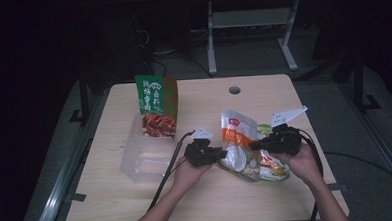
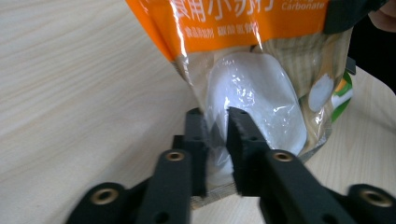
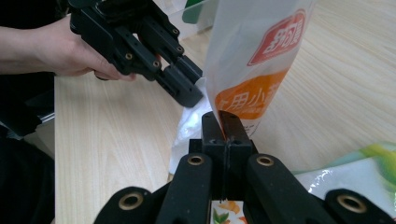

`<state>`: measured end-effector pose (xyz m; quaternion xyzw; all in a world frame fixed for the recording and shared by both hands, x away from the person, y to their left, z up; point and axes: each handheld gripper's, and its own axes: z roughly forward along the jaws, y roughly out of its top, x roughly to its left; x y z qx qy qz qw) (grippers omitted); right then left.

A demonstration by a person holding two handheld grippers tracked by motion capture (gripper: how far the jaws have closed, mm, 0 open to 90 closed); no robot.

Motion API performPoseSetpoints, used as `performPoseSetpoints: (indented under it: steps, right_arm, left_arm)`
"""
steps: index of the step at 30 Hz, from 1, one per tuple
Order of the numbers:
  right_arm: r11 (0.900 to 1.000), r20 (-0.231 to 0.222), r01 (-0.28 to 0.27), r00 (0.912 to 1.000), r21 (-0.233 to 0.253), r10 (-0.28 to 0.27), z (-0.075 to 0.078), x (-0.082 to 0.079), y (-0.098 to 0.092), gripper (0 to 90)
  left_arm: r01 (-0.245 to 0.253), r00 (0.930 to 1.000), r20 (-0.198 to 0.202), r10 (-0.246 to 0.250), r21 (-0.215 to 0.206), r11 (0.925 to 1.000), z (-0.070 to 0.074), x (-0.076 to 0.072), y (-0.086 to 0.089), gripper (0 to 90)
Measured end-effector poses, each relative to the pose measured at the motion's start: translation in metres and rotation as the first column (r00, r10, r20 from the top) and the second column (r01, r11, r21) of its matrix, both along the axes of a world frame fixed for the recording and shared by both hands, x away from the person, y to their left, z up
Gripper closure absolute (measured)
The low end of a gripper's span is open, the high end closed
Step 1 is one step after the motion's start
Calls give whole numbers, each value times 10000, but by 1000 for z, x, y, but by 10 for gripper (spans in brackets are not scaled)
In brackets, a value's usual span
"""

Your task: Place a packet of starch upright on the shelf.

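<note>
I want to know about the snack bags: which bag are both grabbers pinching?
The orange-and-white bag. The left gripper and right gripper both clamp it. The green bag stands apart in the clear bin.

The light wooden bench has a round hole near its far edge. A clear plastic tub sits at its left. A green-and-white packet lies flat at right.

place: lab (dim) | cues: bare wooden table, cables on floor, metal stand
</note>
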<state>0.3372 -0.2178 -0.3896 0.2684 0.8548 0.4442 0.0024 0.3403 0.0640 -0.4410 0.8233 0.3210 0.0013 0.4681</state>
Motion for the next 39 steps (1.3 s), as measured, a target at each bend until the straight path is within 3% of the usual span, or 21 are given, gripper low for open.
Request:
performPoseSetpoints:
  steps: [4, 14, 19, 23, 28, 30, 33, 37, 39]
  right_arm:
    - [9999, -53, 131, 9999, 33, -131, -1, 2, 0, 900]
    - [9996, -139, 244, 9996, -147, -246, 0, 6, 7, 897]
    - [9995, -430, 281, 9987, -172, -288, -3, 9, 11, 891]
    - [9996, -533, 251, 9982, -129, -257, -5, 11, 13, 865]
    - [9996, -986, 250, 9948, -118, -261, -9, 17, 21, 807]
    - [9992, -986, 194, 9949, -342, -227, -11, 19, 29, 798]
    - [9992, -1131, 197, 9933, -339, -234, -13, 22, 34, 826]
    - [9989, -1132, 248, 9931, -391, -291, -13, 21, 36, 897]
    - [9992, -988, 199, 9948, -360, -234, -11, 18, 36, 899]
  left_arm:
    - [-61, 9994, 340, 56, 163, 9998, 3, -3, -1, 886]
    - [-283, 9955, 917, 248, 370, 9989, 3, -15, 5, 899]
    - [-343, 9918, 1249, 270, 568, 9978, 3, -22, 10, 900]
    - [-402, 9913, 1278, 325, 576, 9975, 2, -25, 11, 900]
    - [-397, 9903, 1355, 307, 642, 9971, 2, -28, 13, 900]
    - [-352, 9894, 1434, 240, 756, 9965, 3, -30, 14, 900]
    - [-317, 9880, 1536, 184, 846, 9959, 3, -31, 16, 900]
    - [-262, 9932, 1153, 176, 735, 9969, 5, -32, 21, 879]
    - [-239, 9928, 1189, 140, 825, 9963, 7, -33, 23, 842]
